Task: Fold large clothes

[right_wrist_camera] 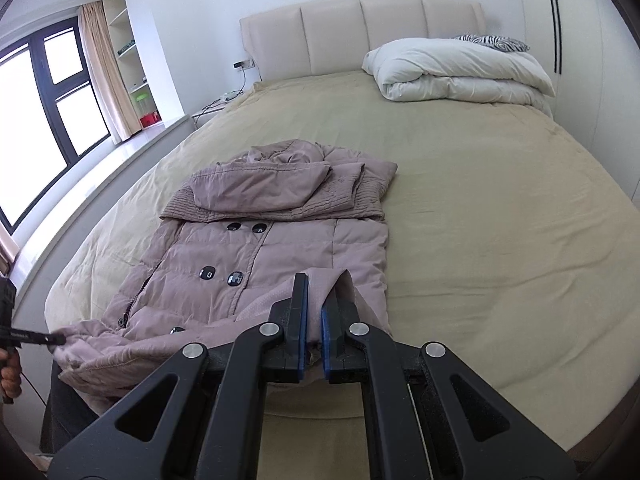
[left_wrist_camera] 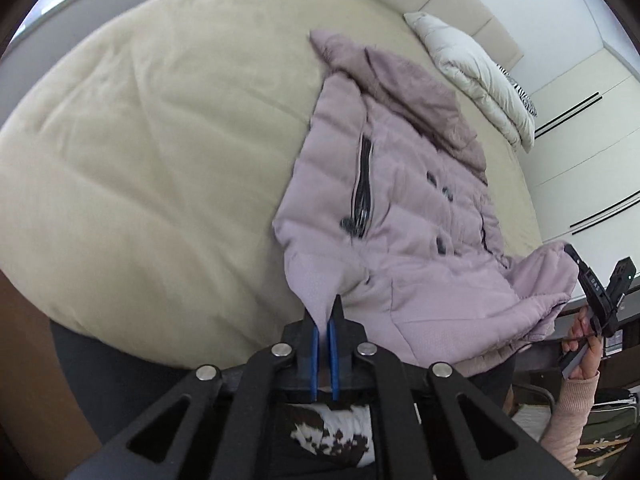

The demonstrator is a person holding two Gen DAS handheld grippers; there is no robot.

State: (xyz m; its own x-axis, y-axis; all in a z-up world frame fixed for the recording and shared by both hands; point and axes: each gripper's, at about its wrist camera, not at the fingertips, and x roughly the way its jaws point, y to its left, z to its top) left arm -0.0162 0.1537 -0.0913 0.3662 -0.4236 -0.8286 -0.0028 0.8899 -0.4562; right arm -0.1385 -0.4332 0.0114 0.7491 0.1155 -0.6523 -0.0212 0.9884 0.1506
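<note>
Mauve quilted nylon, puffy and stitched in horizontal channels: that is the down coat (right_wrist_camera: 256,248) you have lying front-up on the bed (right_wrist_camera: 480,240), toward its near left part, hood end pointing at the headboard (right_wrist_camera: 360,36). Its hood (right_wrist_camera: 260,188) sits folded flat over a ribbed knit collar, and glossy dark buttons (right_wrist_camera: 234,227) run in two columns down the front beside a black pocket zipper (left_wrist_camera: 362,184). You have the bottom hem lifted off the mattress at two places. Your left gripper (left_wrist_camera: 325,314) has its blue-padded fingers (left_wrist_camera: 315,344) pinched tight on a thin tongue of the hem's finer-textured lining. Your right gripper (right_wrist_camera: 316,300) is likewise clamped on a fold of the hem, fabric bunched between its fingers (right_wrist_camera: 302,320). In the left wrist view your right hand (left_wrist_camera: 584,344), in a pale pink knit sleeve, shows beyond the coat's lifted corner.

Smooth beige sheeting covers the bed, lightly creased. At its far right corner rests a folded white duvet (right_wrist_camera: 456,72) with a zebra-striped pillow (right_wrist_camera: 496,42) behind it. Left of the bed stand a dark-framed window (right_wrist_camera: 52,92), a tan curtain (right_wrist_camera: 102,72) and open white shelves (right_wrist_camera: 128,52). Nothing lies between the coat and the bare sheet to its right.
</note>
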